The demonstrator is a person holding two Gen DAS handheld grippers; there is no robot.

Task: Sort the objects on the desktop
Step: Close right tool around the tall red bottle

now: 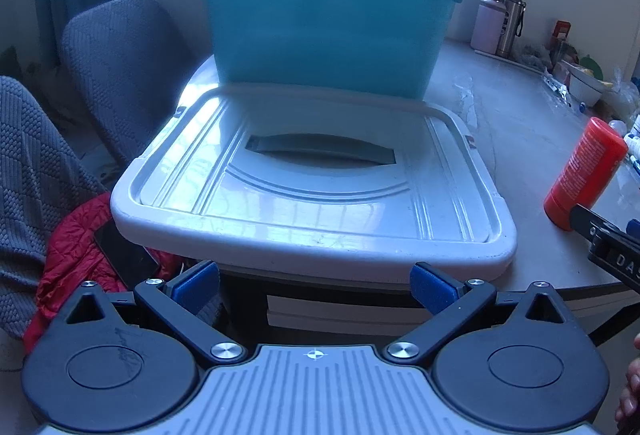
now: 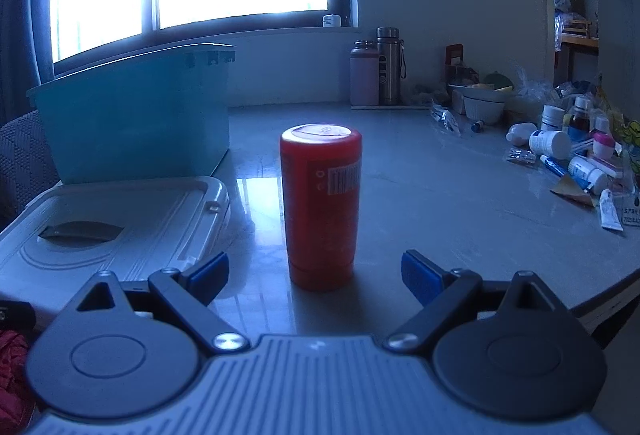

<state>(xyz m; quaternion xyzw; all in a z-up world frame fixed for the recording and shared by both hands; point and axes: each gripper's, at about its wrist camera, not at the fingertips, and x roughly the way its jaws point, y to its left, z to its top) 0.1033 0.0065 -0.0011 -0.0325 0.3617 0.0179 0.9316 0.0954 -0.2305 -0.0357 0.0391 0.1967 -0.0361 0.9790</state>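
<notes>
A red cylindrical canister (image 2: 322, 207) stands upright on the grey table, just ahead of my open right gripper (image 2: 314, 277), between its blue pads but not touched. It also shows in the left wrist view (image 1: 584, 173) at the right. A teal storage bin (image 1: 328, 23) stands at the table's left end, and its grey lid (image 1: 304, 179) lies flat in front of it. My left gripper (image 1: 314, 287) is open and empty, just short of the lid's near edge. The bin (image 2: 136, 115) and lid (image 2: 120, 219) also show in the right wrist view.
Several small bottles, tubes and packets (image 2: 568, 151) lie scattered at the table's right side. Two flasks (image 2: 378, 67) stand by the back wall near a white bowl (image 2: 482, 105). Grey chairs (image 1: 116, 71) and a red jacket (image 1: 76, 255) are left of the table.
</notes>
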